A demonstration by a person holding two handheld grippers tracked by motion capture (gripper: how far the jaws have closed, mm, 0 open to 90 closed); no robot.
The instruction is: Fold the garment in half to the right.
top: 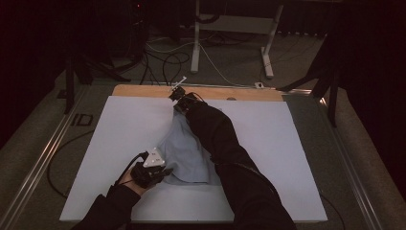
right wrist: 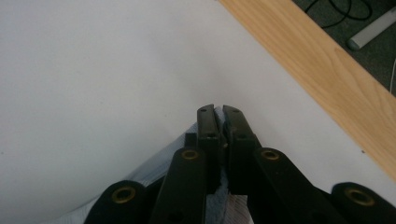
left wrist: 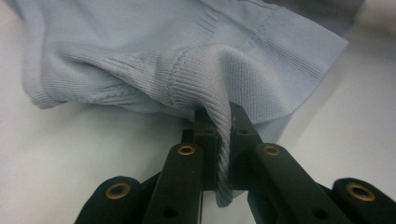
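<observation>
At centre frame in the high view, a pale blue knit garment (top: 184,151) lies stretched between my two tongs on the white sheet (top: 110,139) covering the table. My left gripper (left wrist: 218,140), seen low and left of centre from above (top: 160,172), is clamped on a ribbed edge of the fabric; in the left gripper view the rib runs down between the jaws and pokes out below them. My right gripper (right wrist: 219,126), at upper centre from above (top: 179,98), has its jaws pinched nearly together on a sliver of the same cloth, with more of it bunched beneath. My right sleeve (top: 225,148) crosses over the garment's right side. Just beyond the right gripper, the sheet ends at a strip of bare wooden tabletop (right wrist: 327,70) along the far edge. Wide bare sheet lies open to the left and right of the garment, and along the lower edge of the frame.
</observation>
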